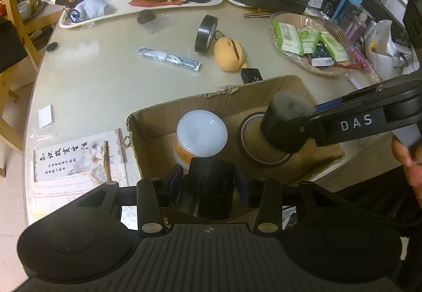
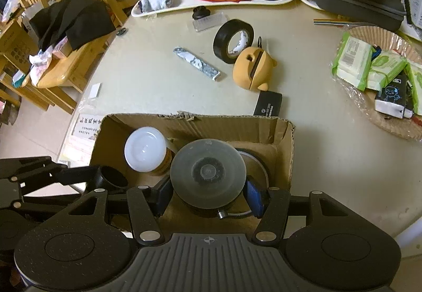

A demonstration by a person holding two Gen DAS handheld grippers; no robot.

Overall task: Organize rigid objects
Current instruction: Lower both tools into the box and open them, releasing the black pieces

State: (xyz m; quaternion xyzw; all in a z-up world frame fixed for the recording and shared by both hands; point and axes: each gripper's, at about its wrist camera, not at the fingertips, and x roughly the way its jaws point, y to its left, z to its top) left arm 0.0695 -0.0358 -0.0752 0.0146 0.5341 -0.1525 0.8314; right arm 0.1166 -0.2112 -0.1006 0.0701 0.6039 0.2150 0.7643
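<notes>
Right wrist view: the right gripper clasps a dark cylindrical container by its sides, blue pads pressed at 9 and 3 o'clock, poised above the open cardboard box. Inside the box, a white-lidded jar stands at 9 o'clock of the container, and a flat tape ring lies directly beneath it. The left gripper grips a small black cup-shaped piece near the box's left wall. Likely risks: the container's smooth, round wall may slip between the pads; released now, it would land partly on the ring and tilt, or knock the jar. The corrugated box walls are soft and torn at the rim, whereas the black tape roll and the matte orange holder remain at 12 o'clock on the glossy table.
</notes>
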